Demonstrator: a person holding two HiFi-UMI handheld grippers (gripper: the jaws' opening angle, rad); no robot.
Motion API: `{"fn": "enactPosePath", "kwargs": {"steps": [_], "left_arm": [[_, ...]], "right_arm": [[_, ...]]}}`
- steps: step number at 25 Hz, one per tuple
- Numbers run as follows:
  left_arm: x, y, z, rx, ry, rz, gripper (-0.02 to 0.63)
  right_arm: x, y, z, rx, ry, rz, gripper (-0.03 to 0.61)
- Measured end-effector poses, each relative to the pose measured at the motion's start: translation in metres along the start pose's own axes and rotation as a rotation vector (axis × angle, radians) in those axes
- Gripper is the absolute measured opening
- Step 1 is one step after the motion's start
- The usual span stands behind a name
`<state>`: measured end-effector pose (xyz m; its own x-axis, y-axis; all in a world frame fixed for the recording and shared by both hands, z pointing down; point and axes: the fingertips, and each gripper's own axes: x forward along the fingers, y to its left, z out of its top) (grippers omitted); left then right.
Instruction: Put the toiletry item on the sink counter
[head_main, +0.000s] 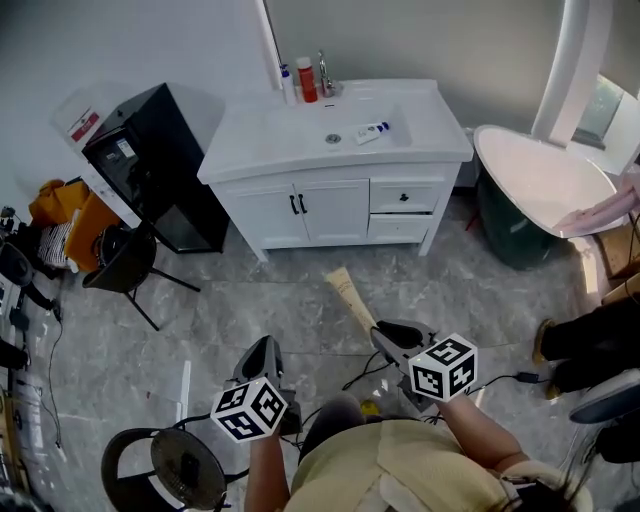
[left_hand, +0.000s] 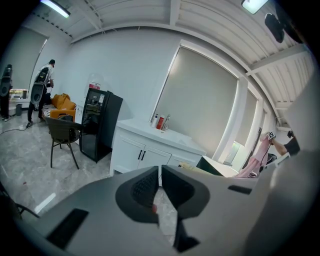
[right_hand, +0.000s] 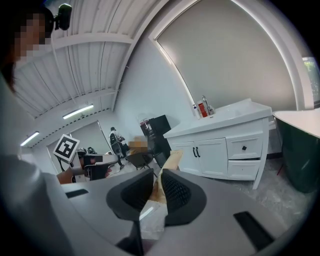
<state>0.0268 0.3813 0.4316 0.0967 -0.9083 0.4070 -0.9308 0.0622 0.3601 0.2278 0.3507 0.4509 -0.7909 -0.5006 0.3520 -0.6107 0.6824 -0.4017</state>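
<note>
Open tiled floor (head_main: 290, 300) is left all the way up to the white vanity (head_main: 250, 135). Its left countertop is kept bare. Bottles (head_main: 306, 80) are bunched by the tap, and a small tube (head_main: 372, 131) is parked near the drain. It's flanked by a tub (head_main: 540, 185) and a black cabinet (head_main: 160, 165).

Tan-beige soft toiletry tube (head_main: 349, 293). White sink counter cabinet (head_main: 290, 135), black door handles (head_main: 297, 204). Red plastic bottle (head_main: 307, 80). Grey marbled floor tiles (head_main: 250, 310). Black tall fridge (head_main: 165, 150). Dark green round tub (head_main: 505, 235), white inside.

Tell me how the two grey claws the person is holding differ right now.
The right gripper clamps a tan tube that sticks out ahead; the left gripper holds nothing. The right gripper's jaws stand apart around the tube; the left gripper's nearly meet. Both are grey and face the white sink cabinet.
</note>
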Motion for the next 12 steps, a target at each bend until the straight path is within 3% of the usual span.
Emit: {"fn": "enactPosePath", "kwargs": {"steps": [12], "left_arm": [[0.008,-0.002,0.002,0.012,-0.013,-0.003,0.052]], "right_arm": [[0.01,-0.004,-0.001,-0.011,0.0,0.019,0.071]]}}
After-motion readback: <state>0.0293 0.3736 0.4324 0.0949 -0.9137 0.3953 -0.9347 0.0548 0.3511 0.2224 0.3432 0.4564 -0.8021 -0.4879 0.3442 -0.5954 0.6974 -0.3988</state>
